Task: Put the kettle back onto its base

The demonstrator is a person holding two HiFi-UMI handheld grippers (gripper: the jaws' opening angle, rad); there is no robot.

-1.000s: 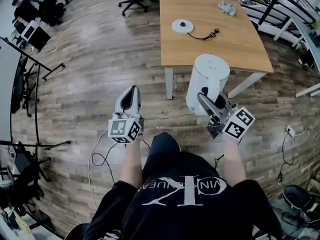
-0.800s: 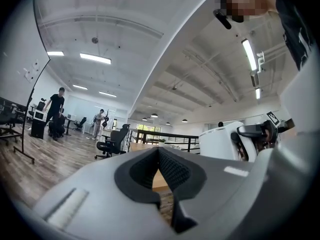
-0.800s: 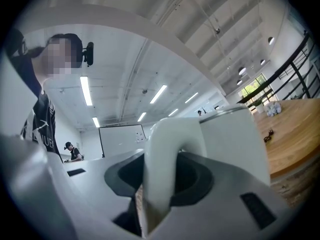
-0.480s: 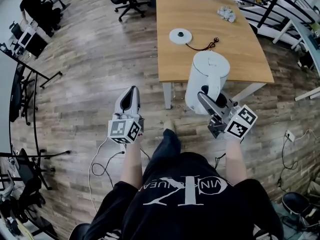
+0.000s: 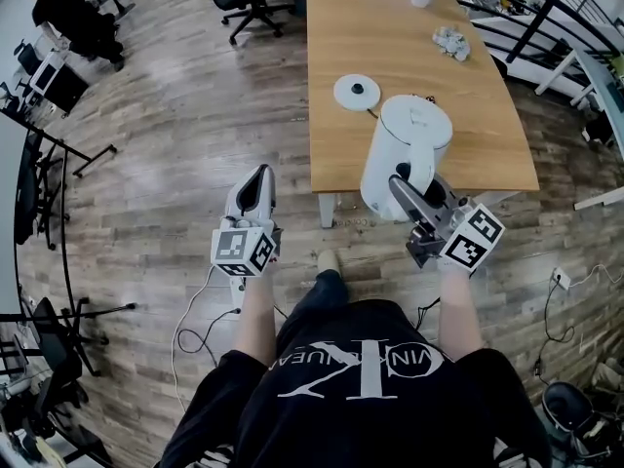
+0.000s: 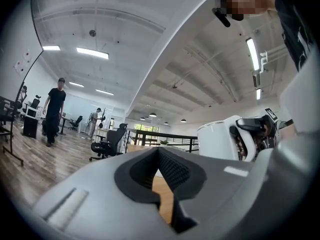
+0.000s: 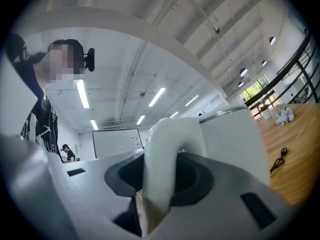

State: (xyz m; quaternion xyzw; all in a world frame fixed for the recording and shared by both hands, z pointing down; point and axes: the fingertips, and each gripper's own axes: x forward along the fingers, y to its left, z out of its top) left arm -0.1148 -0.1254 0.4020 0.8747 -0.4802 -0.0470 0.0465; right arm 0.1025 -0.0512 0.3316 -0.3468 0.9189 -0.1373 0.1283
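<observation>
Kettle [image 5: 408,154], rigid, smooth and probably weighty, hung by its handle [image 7: 161,154] in the clamped right gripper [image 5: 401,187]; the left gripper [image 5: 257,179] was closed, empty.

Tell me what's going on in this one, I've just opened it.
A person holds a two-jaw gripper in each hand. The right gripper is shut on the handle of a white kettle and holds it up by the near end of a wooden table. The round white base sits bare on the table, just beyond the kettle, so the kettle is not yet on it. The left gripper is shut and empty, off to the side above the floor.
</observation>
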